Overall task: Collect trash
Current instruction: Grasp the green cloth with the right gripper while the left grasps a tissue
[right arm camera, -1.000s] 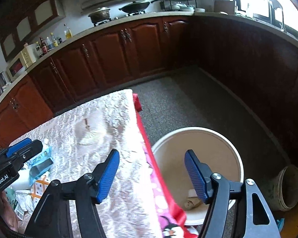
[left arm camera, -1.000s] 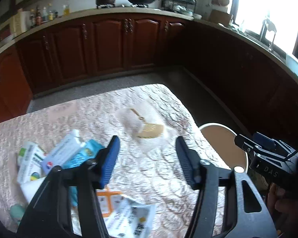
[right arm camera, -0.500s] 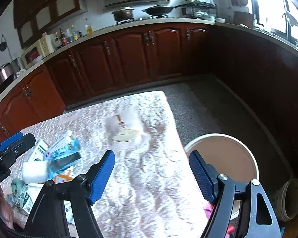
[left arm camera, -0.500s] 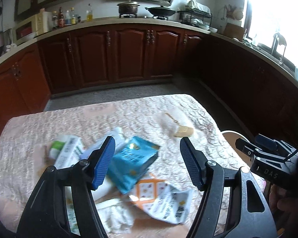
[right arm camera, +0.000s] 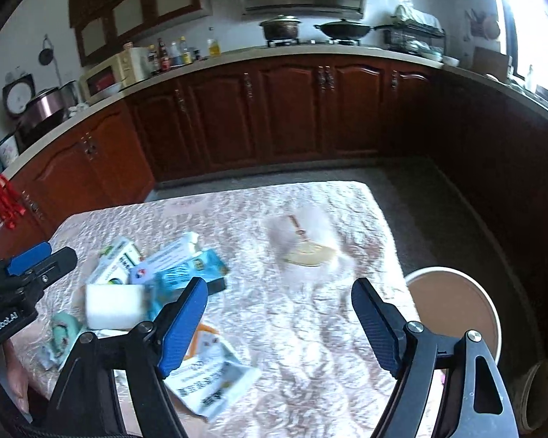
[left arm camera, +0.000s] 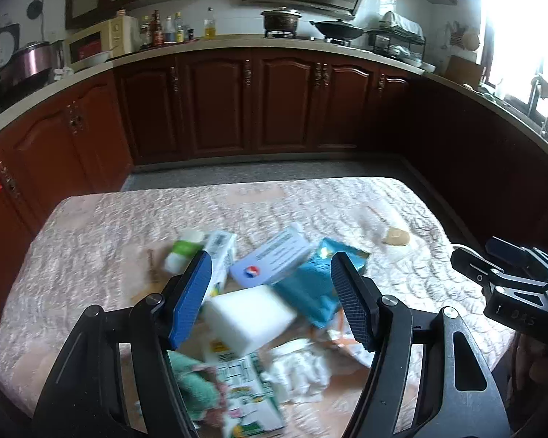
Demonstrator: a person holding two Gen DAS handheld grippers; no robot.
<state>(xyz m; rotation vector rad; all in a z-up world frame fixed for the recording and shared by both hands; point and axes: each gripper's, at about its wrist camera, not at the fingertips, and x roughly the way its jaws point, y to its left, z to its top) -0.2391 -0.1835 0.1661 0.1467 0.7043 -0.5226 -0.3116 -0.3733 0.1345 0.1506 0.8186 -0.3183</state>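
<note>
presently, both grippers spread and empty above the table's litter.
left gripper [left arm camera: 272,294] hangs over a white foam block [left arm camera: 250,315], with a blue packet [left arm camera: 316,288] at its 2 o'clock and crumpled tissue [left arm camera: 299,370] at its 5 o'clock. right gripper [right arm camera: 279,323] is over the quilted tablecloth [right arm camera: 310,328]; a clear bag [right arm camera: 307,248] lies at 12 o'clock, the waste bin [right arm camera: 456,310] at 3 o'clock, off the table edge.
</note>
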